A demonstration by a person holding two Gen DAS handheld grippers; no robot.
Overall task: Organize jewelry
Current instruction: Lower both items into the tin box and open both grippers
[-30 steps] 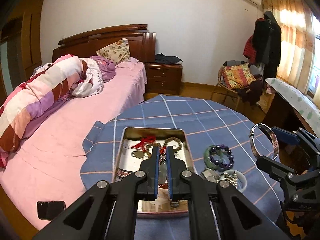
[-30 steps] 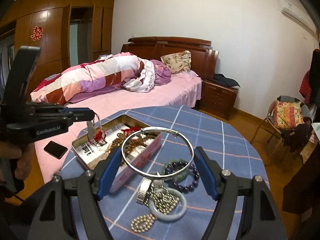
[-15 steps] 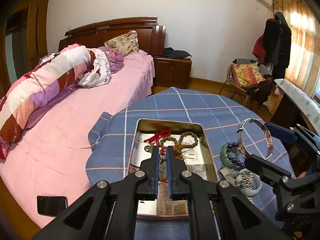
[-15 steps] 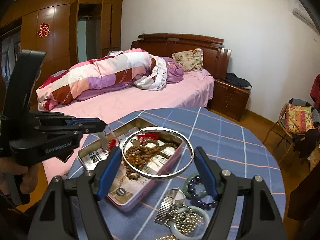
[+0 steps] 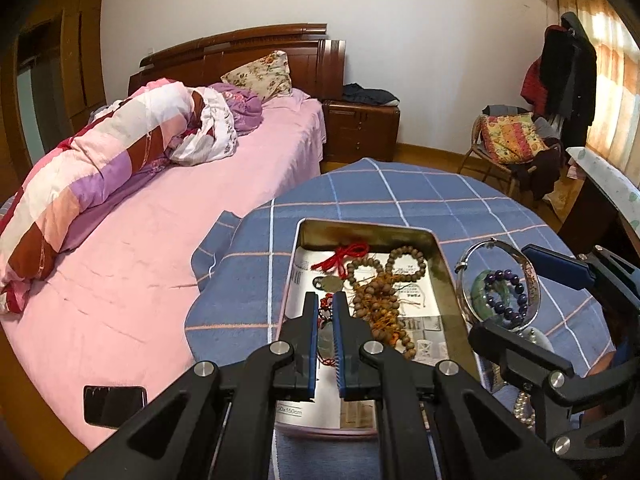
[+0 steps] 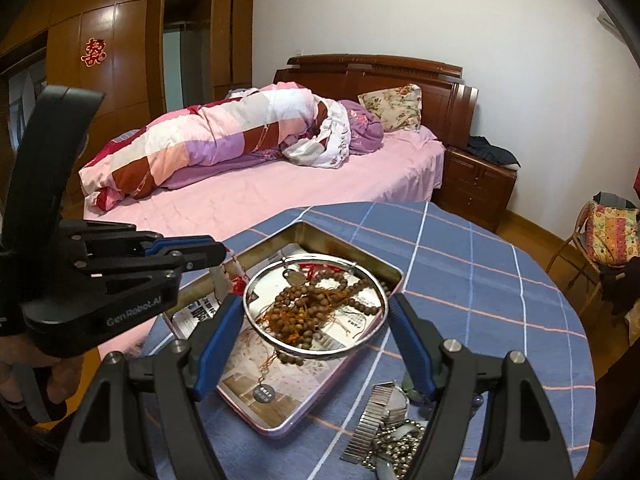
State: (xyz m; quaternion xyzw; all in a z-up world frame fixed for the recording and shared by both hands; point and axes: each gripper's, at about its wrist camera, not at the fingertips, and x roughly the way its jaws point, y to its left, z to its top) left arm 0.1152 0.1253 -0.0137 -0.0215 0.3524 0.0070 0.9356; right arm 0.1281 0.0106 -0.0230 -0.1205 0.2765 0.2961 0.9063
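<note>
An open metal tin [image 5: 444, 276] [image 6: 332, 384] sits on the blue checked tablecloth and holds brown bead strings [image 5: 380, 304] [image 6: 308, 300] and a red cord [image 5: 344, 254]. My left gripper [image 5: 325, 300] is shut on a pendant with red beads [image 5: 325, 338], which hangs over the tin's near left part. My right gripper [image 6: 316, 312] is shut on a silver bangle [image 6: 260, 328] [image 5: 532, 276], held level above the tin's right side. A green bangle and purple bead bracelet [image 5: 500, 292] lie on the cloth to the right of the tin.
A metal watch band, pearls and a pale bangle [image 6: 384, 432] lie on the cloth right of the tin. A pink bed [image 5: 140, 260] borders the table on the left, with a dark phone [image 5: 114, 404] at its edge. A chair [image 5: 508, 144] stands behind.
My right gripper has carried the silver bangle left, from over the loose jewelry to above the tin. My left gripper stays shut on the pendant and has moved over the tin.
</note>
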